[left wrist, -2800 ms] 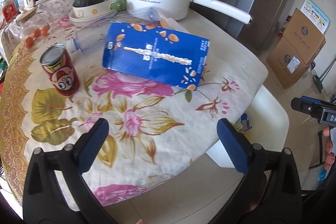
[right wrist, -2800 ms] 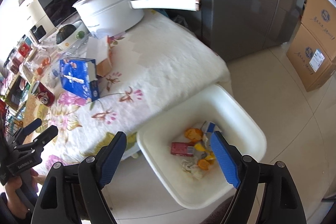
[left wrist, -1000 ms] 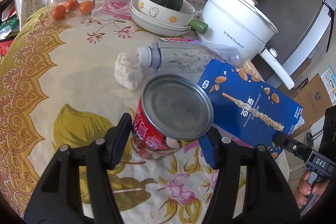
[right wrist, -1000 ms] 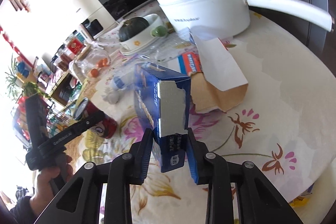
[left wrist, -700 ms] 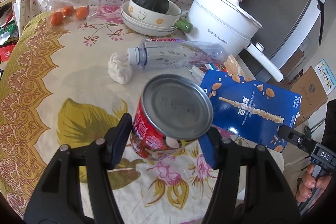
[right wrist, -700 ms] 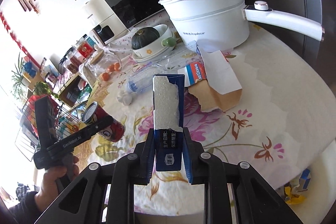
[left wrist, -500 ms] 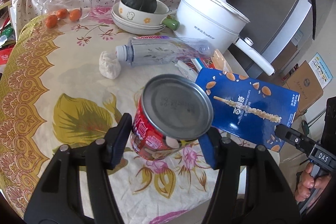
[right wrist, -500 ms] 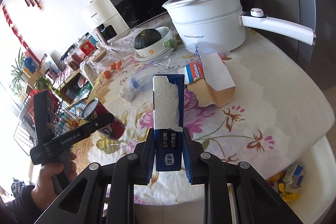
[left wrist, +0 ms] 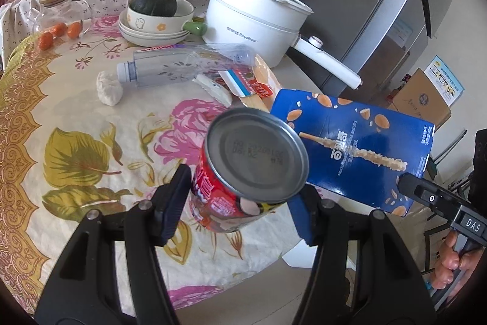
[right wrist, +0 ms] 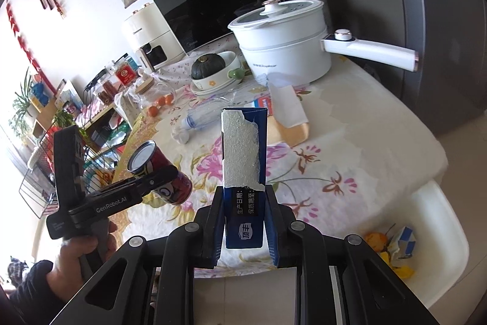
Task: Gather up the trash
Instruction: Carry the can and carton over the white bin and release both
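We hold the red can clamped in our left claw and the blue biscuit box clamped upright in our right claw, nearer the white bin at lower right.

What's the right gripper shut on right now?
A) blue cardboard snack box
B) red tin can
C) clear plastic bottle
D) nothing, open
A: the right gripper clamps the blue cardboard snack box edge-on between its fingers; the red tin can sits in the left gripper.
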A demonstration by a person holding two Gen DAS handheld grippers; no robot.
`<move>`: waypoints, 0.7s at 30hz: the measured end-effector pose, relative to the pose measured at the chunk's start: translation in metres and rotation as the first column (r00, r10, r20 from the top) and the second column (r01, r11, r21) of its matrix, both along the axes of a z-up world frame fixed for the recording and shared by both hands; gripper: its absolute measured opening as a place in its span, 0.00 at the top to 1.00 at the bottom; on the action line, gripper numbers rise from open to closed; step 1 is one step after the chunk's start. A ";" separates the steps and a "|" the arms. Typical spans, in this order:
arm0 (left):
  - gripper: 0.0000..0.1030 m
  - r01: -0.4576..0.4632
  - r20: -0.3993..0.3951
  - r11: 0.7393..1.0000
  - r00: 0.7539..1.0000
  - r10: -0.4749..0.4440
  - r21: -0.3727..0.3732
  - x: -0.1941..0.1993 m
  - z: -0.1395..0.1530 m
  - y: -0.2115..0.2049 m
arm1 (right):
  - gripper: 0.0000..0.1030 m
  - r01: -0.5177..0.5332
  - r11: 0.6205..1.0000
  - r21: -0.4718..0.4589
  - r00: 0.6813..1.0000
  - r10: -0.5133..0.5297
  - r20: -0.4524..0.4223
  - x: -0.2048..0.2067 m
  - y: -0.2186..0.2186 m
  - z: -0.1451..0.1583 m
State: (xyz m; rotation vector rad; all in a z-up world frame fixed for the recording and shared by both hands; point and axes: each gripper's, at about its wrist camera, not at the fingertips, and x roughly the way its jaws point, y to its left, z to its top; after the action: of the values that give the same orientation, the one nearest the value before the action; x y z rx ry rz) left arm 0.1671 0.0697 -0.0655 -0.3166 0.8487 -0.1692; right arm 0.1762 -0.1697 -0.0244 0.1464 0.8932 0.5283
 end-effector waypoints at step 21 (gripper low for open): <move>0.40 0.162 0.000 0.987 0.987 -0.162 -0.010 0.009 -0.013 -0.101 | 0.77 0.224 0.972 -0.066 0.975 -0.223 0.015 -0.032 -0.143 0.000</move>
State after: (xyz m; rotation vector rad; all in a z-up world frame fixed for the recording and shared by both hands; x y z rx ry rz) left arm 0.1763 -0.0313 -0.0781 -0.2570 0.8751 -0.3244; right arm 0.1441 -0.3126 -0.0243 0.1812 0.8739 0.2882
